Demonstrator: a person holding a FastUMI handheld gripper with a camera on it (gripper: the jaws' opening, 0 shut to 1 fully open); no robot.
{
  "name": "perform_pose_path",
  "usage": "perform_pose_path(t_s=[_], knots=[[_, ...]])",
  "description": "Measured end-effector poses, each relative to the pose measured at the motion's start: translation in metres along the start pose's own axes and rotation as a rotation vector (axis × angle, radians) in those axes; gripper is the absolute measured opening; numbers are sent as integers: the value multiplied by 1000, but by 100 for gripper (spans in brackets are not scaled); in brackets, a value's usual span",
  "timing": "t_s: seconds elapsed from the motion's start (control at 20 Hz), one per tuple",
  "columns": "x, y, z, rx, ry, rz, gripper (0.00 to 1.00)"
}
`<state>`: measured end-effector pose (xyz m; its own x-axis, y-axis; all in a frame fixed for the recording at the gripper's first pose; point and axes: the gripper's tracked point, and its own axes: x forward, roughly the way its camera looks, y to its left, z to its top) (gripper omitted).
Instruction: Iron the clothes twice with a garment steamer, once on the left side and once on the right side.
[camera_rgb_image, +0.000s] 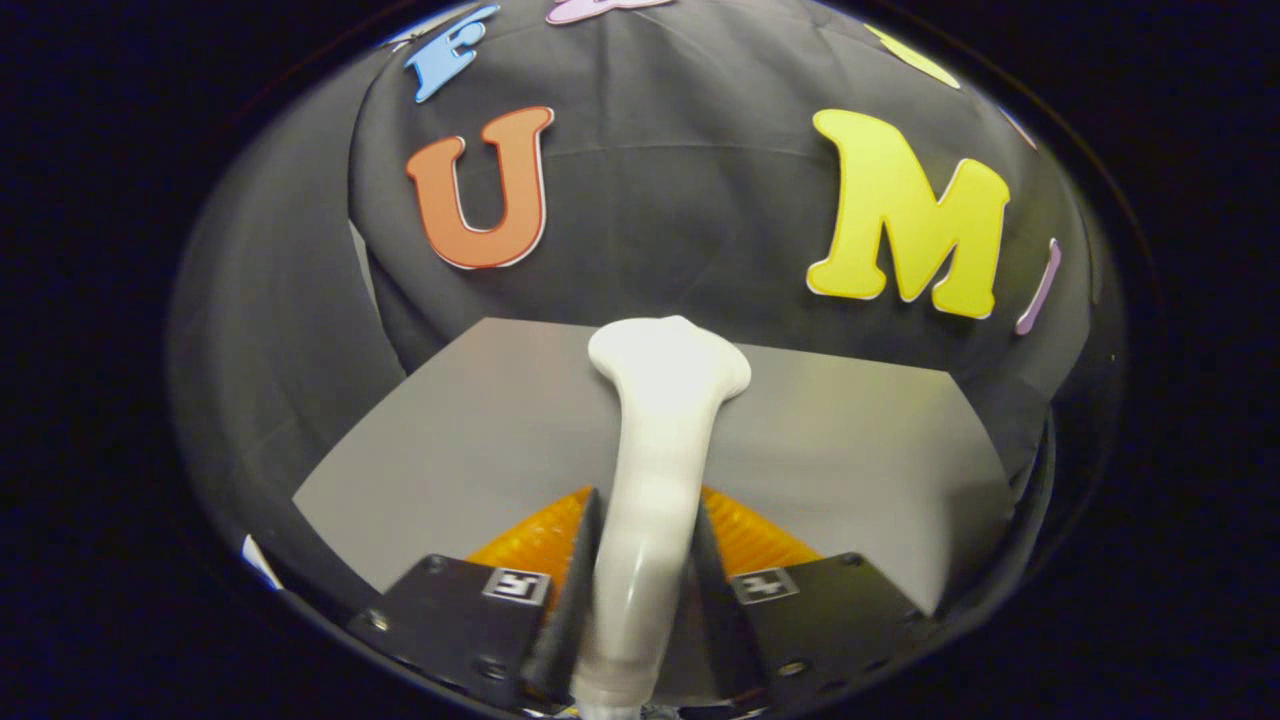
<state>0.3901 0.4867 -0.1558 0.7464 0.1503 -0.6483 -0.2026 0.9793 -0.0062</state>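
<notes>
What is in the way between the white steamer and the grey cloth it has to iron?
Nothing visible. The gripper has both fingers pressed on the steamer's handle, and the steamer's head sticks out beyond them over the flat grey cloth. I can't tell if it touches yet.

The gripper (640, 590) clamps both fingers (565, 610) on the white plastic garment steamer's handle (645, 540); its flared head (668, 360) rises beyond them above the flat grey tabletop (450, 450).
</notes>
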Motion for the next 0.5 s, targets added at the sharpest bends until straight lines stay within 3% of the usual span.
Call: perform_pose_path(t_s=[0.05, 0.2, 0.3, 0.5], knots=[[-1, 2, 1, -2, 0, 4, 45], [-5, 13, 2, 53, 5, 73, 39], [-20, 5, 12, 52, -51, 44, 36], [-64, 13, 28, 25, -146, 91, 33]])
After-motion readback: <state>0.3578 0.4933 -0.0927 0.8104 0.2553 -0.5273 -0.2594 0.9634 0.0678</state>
